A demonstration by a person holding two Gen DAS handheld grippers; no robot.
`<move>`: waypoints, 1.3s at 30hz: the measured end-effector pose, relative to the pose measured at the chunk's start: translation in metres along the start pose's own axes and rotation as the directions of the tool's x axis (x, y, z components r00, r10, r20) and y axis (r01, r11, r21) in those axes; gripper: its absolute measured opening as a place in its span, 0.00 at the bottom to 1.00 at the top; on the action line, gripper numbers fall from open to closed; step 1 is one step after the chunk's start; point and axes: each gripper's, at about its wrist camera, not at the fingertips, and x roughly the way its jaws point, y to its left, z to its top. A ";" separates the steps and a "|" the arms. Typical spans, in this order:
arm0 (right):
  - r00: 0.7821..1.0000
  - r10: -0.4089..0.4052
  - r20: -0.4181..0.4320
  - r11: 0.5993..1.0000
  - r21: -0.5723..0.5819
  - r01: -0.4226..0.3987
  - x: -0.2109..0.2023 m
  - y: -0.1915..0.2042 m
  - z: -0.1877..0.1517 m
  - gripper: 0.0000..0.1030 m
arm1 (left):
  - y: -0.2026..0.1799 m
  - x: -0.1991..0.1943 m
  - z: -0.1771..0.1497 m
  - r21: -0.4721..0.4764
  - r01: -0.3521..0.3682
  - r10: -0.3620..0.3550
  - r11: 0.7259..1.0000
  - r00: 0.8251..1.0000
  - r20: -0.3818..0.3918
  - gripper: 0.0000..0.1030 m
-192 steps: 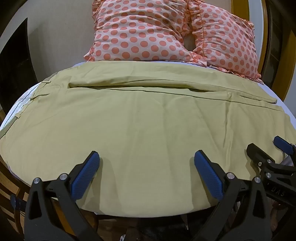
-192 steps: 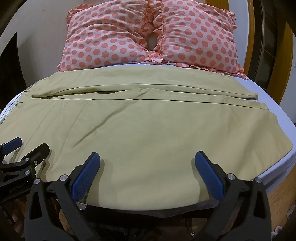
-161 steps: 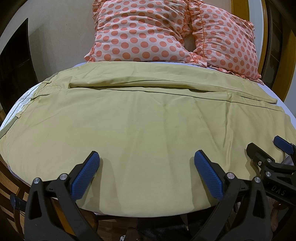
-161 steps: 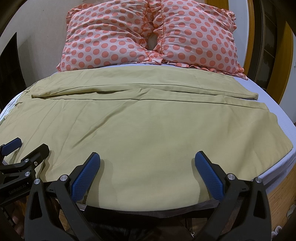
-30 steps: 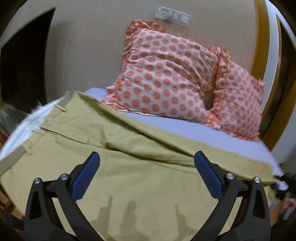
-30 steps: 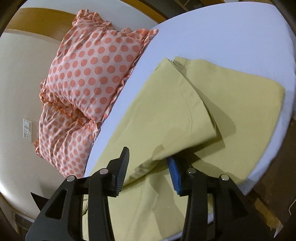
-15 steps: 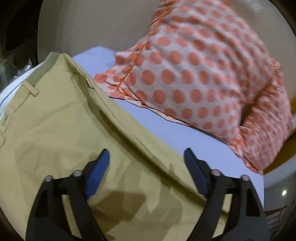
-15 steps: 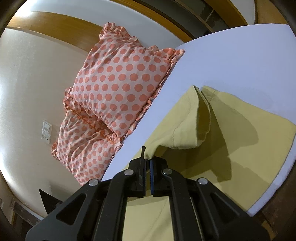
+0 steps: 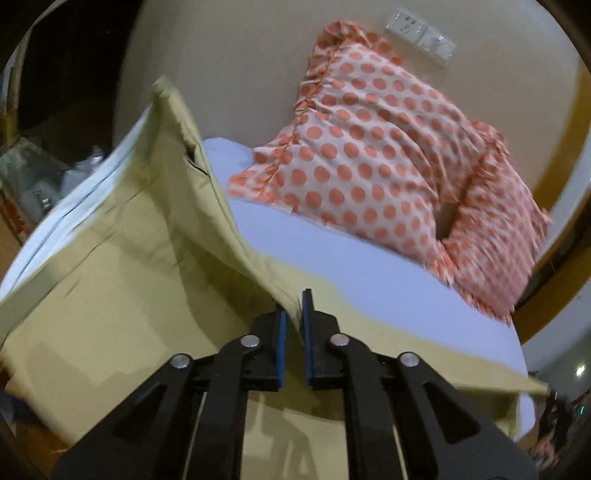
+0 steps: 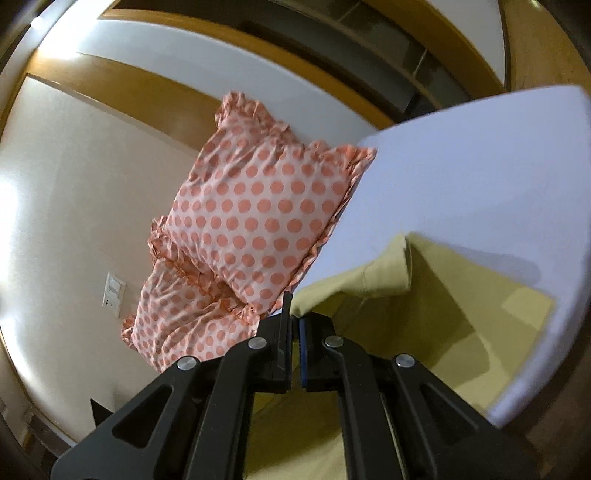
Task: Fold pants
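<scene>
Both the left gripper (image 9: pixel 294 325) and the right gripper (image 10: pixel 293 325) have their jaws clamped on the far edge of the khaki pants (image 9: pixel 122 280), lifting it off the bed (image 9: pixel 388 273) near the polka-dot pillows (image 9: pixel 373 162).

Beige wall (image 9: pixel 240 66) standing behind the bed, a white socket-and-switch plate (image 9: pixel 419 33) showing high on it. Two polka-dot pillows (image 9: pixel 373 162), white with coral spots and ruffled edges, leaning against that wall on a pale lavender sheet (image 10: pixel 480 177). Curved wooden trim (image 10: pixel 155 92) running along the wall. Dark doorway (image 9: pixel 66 62) sitting at left, clutter beneath it too blurred to identify.
</scene>
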 end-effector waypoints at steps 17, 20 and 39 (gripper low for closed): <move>0.978 -0.193 -0.078 0.975 0.093 0.200 -0.007 -0.073 -0.027 0.03 | 0.050 -0.033 -0.110 -0.121 0.005 -0.014 0.993 0.997 -0.072 0.11; 0.976 -0.204 -0.077 0.973 0.090 0.210 -0.012 -0.075 -0.030 0.03 | 0.051 -0.033 -0.111 -0.104 0.018 -0.026 0.994 0.997 -0.078 0.10; 0.894 -0.430 0.123 0.871 -0.203 0.447 -0.019 -0.066 -0.018 0.52 | 0.050 -0.052 -0.143 0.009 0.185 -0.184 0.983 0.980 -0.076 0.37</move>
